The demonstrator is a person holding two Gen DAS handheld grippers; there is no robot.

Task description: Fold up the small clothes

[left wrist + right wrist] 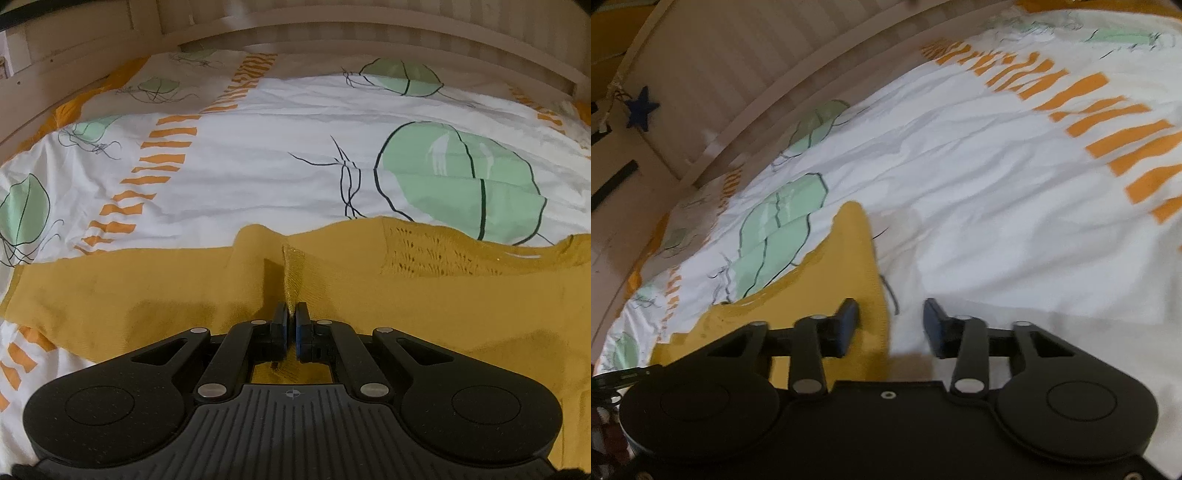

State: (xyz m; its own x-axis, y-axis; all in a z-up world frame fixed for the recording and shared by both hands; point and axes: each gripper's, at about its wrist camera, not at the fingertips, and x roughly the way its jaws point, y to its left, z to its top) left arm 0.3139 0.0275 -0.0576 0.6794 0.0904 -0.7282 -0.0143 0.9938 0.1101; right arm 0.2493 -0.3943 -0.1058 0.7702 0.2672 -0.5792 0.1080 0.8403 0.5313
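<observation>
A mustard-yellow knit garment [147,291] lies spread on the bed, with an openwork patch at its right. My left gripper [291,317] is shut on a pinched ridge of this garment near its middle. In the right wrist view the same garment [831,280] shows as a pointed flap at lower left. My right gripper [890,321] is open and empty; its left finger hangs over the garment's edge, its right finger over the bare sheet.
The bed sheet [258,147] is white with green leaf shapes and orange dashed stripes. A pale wooden headboard rail [332,33] runs along the far edge. A dark blue star [642,107] hangs at the left of the right wrist view.
</observation>
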